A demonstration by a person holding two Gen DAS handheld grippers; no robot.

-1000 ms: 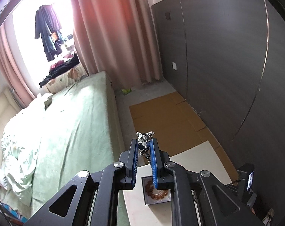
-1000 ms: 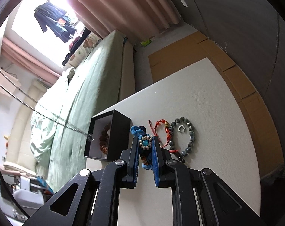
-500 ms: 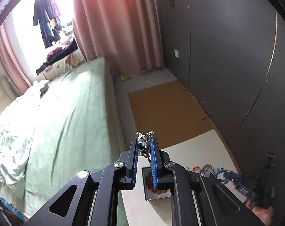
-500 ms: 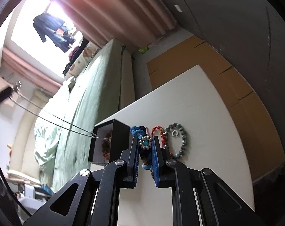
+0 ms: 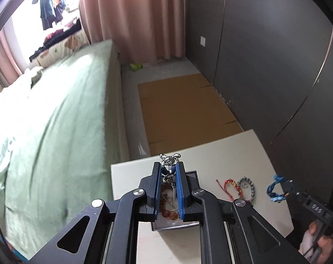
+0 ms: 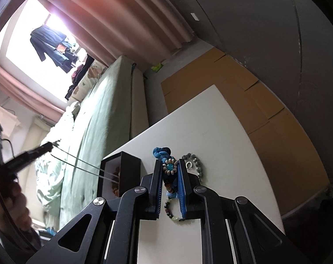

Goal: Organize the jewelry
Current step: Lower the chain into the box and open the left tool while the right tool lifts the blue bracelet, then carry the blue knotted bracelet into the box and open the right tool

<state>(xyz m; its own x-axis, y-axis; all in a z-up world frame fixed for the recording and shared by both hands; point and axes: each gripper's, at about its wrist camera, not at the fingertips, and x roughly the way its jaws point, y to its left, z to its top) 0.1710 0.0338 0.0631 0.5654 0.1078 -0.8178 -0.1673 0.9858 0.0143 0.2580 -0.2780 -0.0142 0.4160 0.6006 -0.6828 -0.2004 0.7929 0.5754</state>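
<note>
Left wrist view first: the left gripper (image 5: 169,171) is clenched on a silver necklace (image 5: 169,159), its ornate end poking out past the tips and its chain (image 5: 172,192) hanging down between the pads. Straight below and just ahead of those tips sits the black box (image 5: 194,173) on the table (image 5: 232,151), open side up, with brown beads (image 5: 169,214) already in it. So the box lies directly under the left hand, and I'd say lowering the chain into it is the move at hand. Off to the right on the table lie a red bracelet (image 5: 231,186) and a grey bracelet (image 5: 247,186), well apart from the box.

Right wrist view: the right gripper (image 6: 171,171) grips a blue beaded piece (image 6: 169,167), a bead strand (image 6: 172,209) trailing back between the pads. The box (image 6: 131,171) stands just to its left, and the chain (image 6: 83,162) runs taut and slanting from the left gripper (image 6: 45,148) down into the box's mouth. The left hand is clearly nearer the opening; the right one waits beside it, above the table.
</note>
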